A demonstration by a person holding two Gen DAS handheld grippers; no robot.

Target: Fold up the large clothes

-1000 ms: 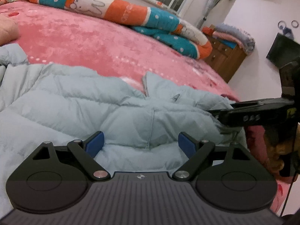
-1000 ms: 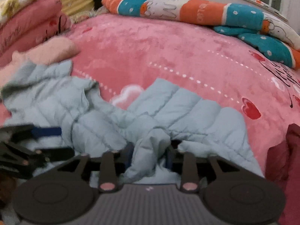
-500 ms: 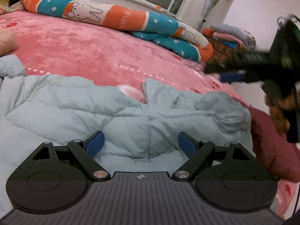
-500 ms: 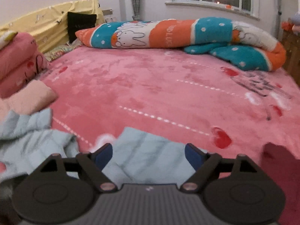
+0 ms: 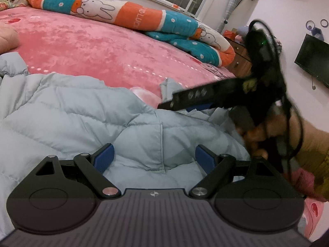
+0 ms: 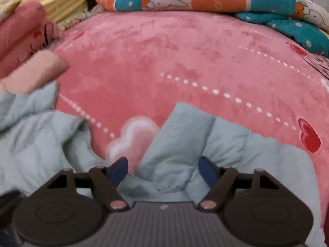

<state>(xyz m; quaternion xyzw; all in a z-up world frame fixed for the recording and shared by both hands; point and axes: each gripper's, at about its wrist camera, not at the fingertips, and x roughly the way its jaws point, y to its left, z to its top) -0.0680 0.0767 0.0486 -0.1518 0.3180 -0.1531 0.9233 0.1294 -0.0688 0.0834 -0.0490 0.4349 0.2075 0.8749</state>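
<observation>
Bed (image 6: 164, 61) filled both views, pink plush cover, rolled bunny-print blanket (image 5: 123, 12) along its far edge by the window. Pale blue puffer jacket (image 5: 82, 119) lay spread over the near edge of the bed, body toward the near left side, one quilted sleeve (image 6: 185, 135) sticking out toward the bed's middle. Folded pink bedding (image 6: 26, 47) was stacked at the far left corner. Dark red cloth (image 5: 302, 181) showed at the near right edge, only partly visible.

Left hand-held gripper (image 5: 154, 156) hovered over the jacket body, jaws apart, nothing pinched. Right hand-held gripper (image 6: 162, 170) sat low over the sleeve base, jaws closing with bunched sleeve fabric between them; pads not yet pressing on it. From the left wrist view the right one was blurred, angled down at the sleeve.

Jacket looked light, puffy, soft, with a slick shell, so likely to slip and spring back after folding. Best hold: pinch deep on a seam or the cuff edge, not on a puffed panel.
</observation>
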